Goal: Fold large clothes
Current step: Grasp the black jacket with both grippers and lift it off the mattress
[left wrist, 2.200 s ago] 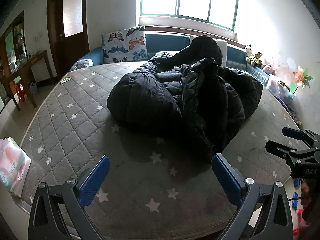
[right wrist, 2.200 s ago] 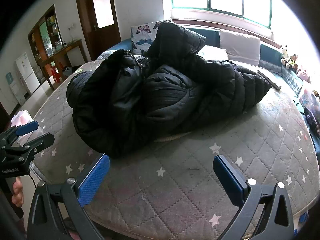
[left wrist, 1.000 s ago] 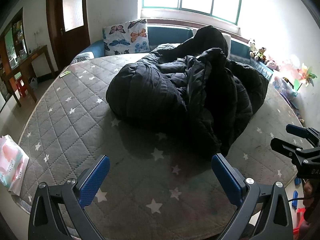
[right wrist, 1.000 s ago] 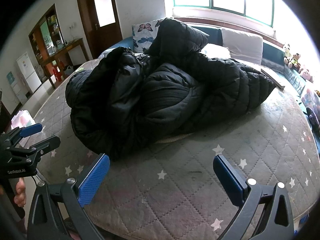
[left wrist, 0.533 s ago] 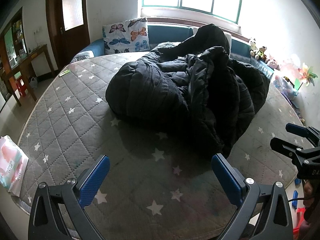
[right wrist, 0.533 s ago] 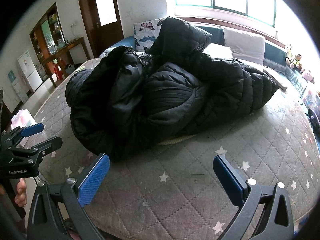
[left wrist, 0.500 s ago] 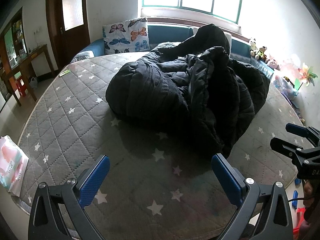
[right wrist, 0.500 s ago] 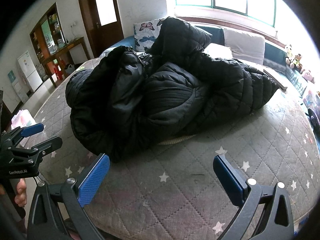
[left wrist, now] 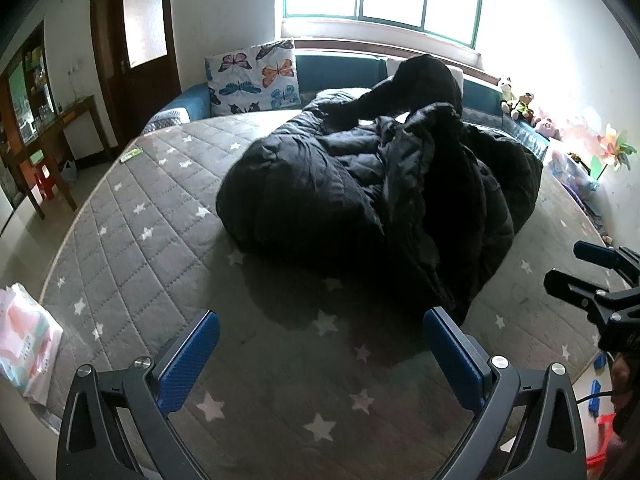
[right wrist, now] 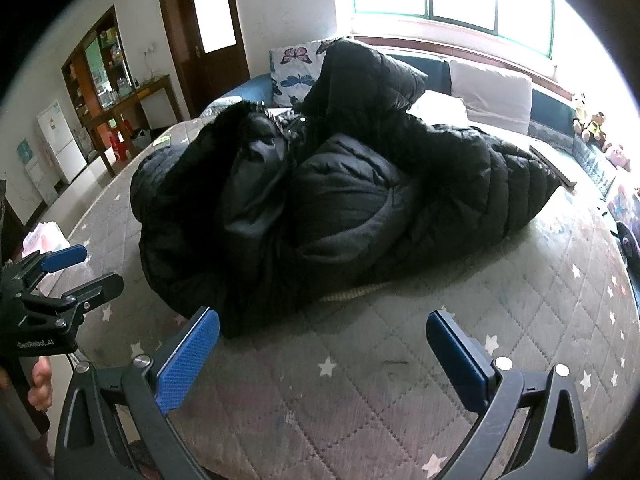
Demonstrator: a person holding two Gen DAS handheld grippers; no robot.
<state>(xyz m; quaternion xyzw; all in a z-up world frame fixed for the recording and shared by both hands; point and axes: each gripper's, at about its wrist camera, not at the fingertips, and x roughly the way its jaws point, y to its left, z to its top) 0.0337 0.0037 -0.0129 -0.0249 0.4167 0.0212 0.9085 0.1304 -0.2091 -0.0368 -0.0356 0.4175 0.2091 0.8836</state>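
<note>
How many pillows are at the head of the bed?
2: a butterfly pillow at the left, a plain white pillow to its right. The black coat may hide more.

Both views have crept closer to the black coat [left wrist: 376, 196]. In the left wrist view its near edge sat mid-frame above the blue fingers [left wrist: 188, 356]; now it reaches down beside the lower-right one. In the right wrist view the coat [right wrist: 340, 188] fills more of the centre, and its lower left fold nearly meets the left finger [right wrist: 186, 356]. The other gripper [right wrist: 60, 280], at the left edge, shows slightly higher and larger. The coat's heap itself looks unchanged.
</note>
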